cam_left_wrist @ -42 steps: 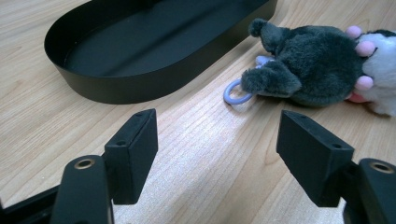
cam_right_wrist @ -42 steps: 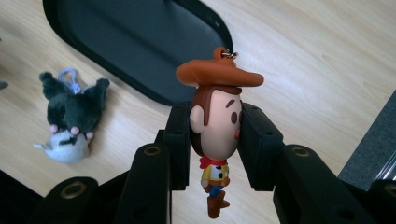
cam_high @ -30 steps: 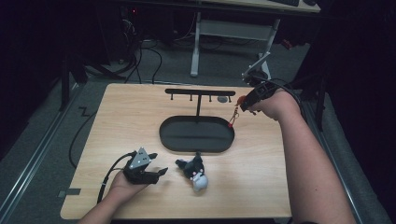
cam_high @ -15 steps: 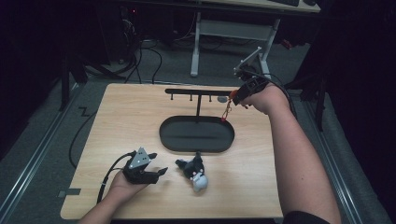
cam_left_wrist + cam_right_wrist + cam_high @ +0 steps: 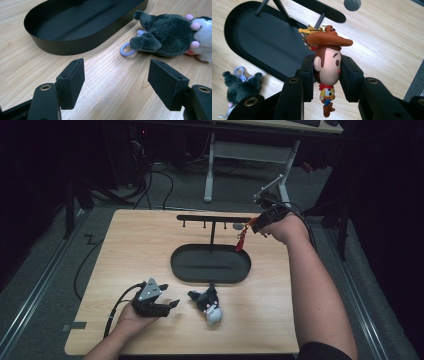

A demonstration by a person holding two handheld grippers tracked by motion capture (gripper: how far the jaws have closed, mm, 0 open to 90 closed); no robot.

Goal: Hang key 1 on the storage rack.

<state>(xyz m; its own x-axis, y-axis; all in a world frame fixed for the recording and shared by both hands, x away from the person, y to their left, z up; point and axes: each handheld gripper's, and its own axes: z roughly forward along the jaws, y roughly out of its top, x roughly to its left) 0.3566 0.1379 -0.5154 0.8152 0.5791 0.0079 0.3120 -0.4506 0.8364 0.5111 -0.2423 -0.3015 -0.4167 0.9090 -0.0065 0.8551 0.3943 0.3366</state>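
Gripping the cowboy charm point(image 5: 327, 65) by its head, my right gripper point(image 5: 260, 220) has carried it up and back over the last second, from beside the tray point(image 5: 182, 267) to the right end of the rack point(image 5: 214, 218). In the right gripper view the charm's gold ring sits right against a peg point(image 5: 320, 20) under the bar; I cannot tell whether it is hooked on. My guess is that I am hanging it there, so the next step would be easing the ring along the peg. My left gripper point(image 5: 159, 308) rests open on the table point(image 5: 125, 245), unchanged, with the plush point(image 5: 165, 35) just beyond its jaws.
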